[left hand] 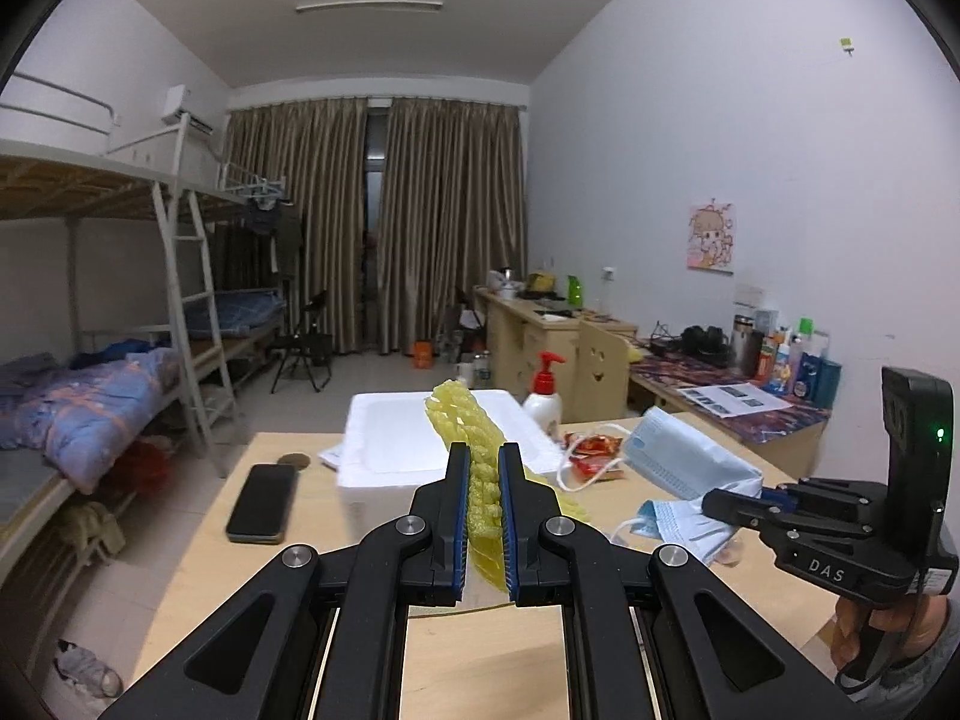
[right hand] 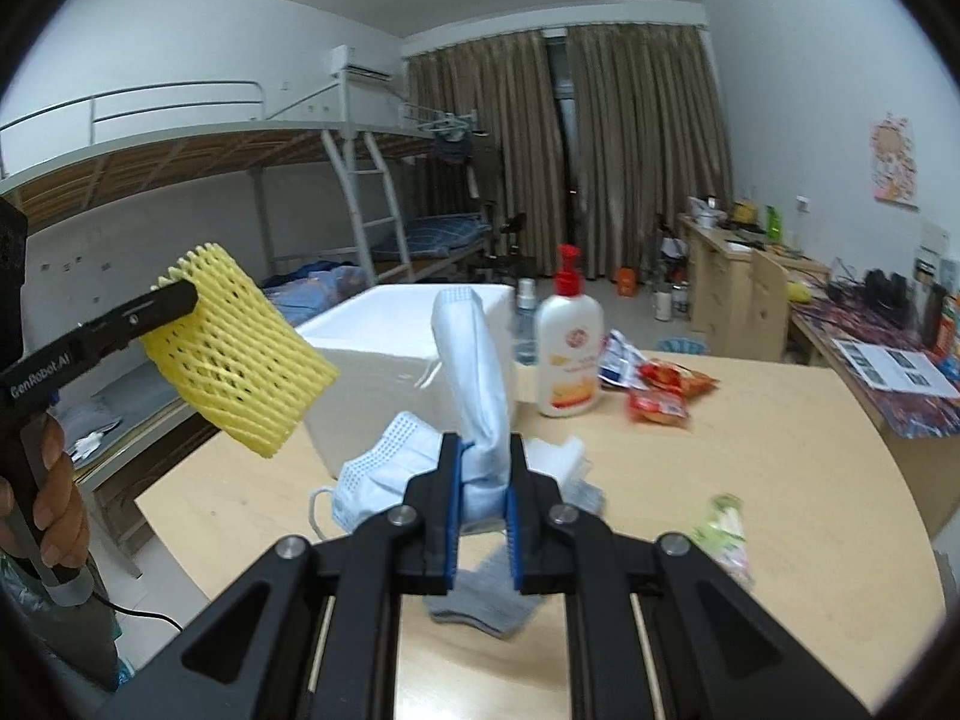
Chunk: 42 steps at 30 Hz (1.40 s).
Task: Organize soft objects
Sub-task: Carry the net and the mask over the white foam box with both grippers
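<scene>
On the counter [right hand: 750,450]: pale wood top, a white foam box [right hand: 384,360] at its far edge
Room: bunk beds [left hand: 90,396] left, brown curtains [left hand: 372,222] far, cluttered desks [left hand: 720,402] along the right wall
Left hand-held gripper [left hand: 485,516]: clenched on a yellow foam net [left hand: 465,420], held above the counter just before the box
Right hand-held gripper [right hand: 485,480]: clenched on a blue face mask [right hand: 474,372], lifted upright; another mask [right hand: 384,468] lies beside it
Around: lotion pump bottle [right hand: 567,360] right of the box, red snack packets [right hand: 666,396] further right, grey sock [right hand: 486,594] near, black phone [left hand: 262,502] left
</scene>
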Motion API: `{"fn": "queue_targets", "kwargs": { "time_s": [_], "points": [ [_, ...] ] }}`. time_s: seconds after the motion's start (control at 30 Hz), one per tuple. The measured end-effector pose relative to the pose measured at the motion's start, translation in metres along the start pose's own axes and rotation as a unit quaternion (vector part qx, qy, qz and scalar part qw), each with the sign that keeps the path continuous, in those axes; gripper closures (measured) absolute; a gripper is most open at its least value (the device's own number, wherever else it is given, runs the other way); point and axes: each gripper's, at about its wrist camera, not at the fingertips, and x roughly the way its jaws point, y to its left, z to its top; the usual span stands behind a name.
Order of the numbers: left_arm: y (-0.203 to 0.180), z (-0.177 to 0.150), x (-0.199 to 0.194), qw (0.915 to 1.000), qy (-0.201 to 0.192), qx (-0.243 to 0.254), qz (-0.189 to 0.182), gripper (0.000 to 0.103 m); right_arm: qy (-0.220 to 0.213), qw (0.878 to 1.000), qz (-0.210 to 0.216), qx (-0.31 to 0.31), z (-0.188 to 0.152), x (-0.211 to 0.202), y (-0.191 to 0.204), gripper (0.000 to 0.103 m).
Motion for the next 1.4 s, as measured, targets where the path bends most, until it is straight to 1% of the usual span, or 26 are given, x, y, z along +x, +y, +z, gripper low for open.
{"fn": "queue_targets", "kwargs": {
  "time_s": [0.1,0.27,0.57,0.97,1.2,1.4],
  "points": [
    [0.004,0.003,-0.004,0.9999,-0.005,0.002,0.015,0.093,-0.001,1.000,0.015,-0.010,0.006,0.008,0.010,0.087],
    [0.017,0.004,-0.007,0.9996,-0.007,-0.002,0.029,0.093,-0.003,0.999,0.032,-0.022,0.015,0.015,0.021,0.087],
    [0.027,0.011,0.001,0.9995,-0.008,-0.010,0.029,0.093,0.000,0.998,0.047,-0.037,0.023,0.028,0.033,0.087],
    [0.037,0.031,0.021,0.9994,-0.016,-0.012,0.029,0.093,-0.006,0.998,0.042,-0.048,0.047,0.037,0.043,0.087],
    [0.045,0.044,0.045,0.9994,-0.020,-0.012,0.027,0.093,-0.009,0.998,0.037,-0.051,0.065,0.051,0.041,0.087],
    [0.051,0.054,0.072,0.9996,-0.016,-0.010,0.020,0.093,-0.012,0.998,0.031,-0.050,0.078,0.064,0.037,0.087]
  ]
}}
